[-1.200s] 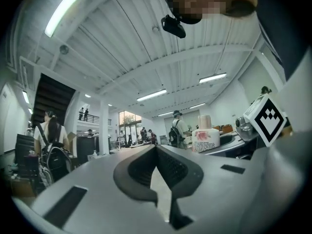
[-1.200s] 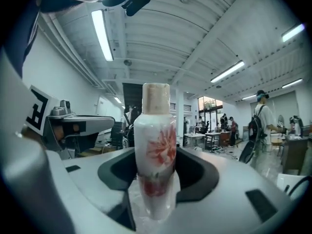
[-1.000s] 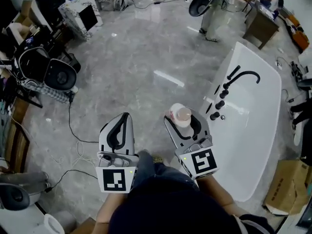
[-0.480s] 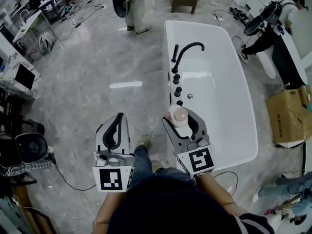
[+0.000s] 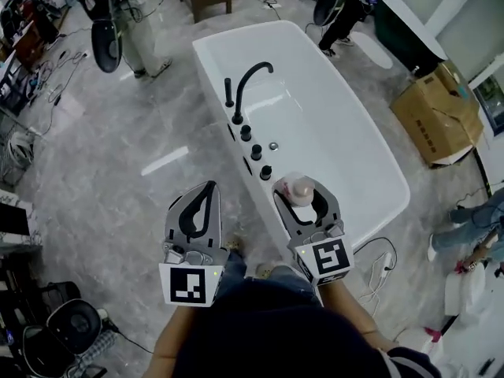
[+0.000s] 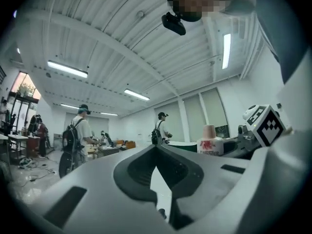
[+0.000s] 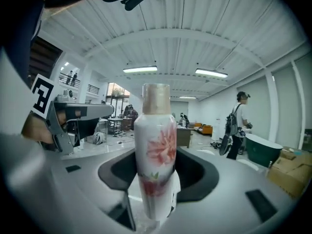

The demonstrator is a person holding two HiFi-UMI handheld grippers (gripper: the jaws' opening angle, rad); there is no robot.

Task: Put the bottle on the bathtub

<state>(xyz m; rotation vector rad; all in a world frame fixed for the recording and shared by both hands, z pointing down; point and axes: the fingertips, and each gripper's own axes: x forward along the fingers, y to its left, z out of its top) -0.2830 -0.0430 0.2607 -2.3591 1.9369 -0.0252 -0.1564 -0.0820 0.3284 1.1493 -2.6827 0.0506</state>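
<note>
While beside the bathtub [image 5: 339,132], right claw [image 5: 300,194] grips bottle [image 7: 155,155] | left claw [image 5: 207,189] clenched, empty

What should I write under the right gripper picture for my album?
The right tongs hold a white bottle with pink flowers upright, and a person with a backpack is behind.

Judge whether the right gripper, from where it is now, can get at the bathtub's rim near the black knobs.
Probably yes. The right gripper, shut on the bottle, hangs right by the bathtub's near rim beside the black knobs, with nothing seen between them.
</note>
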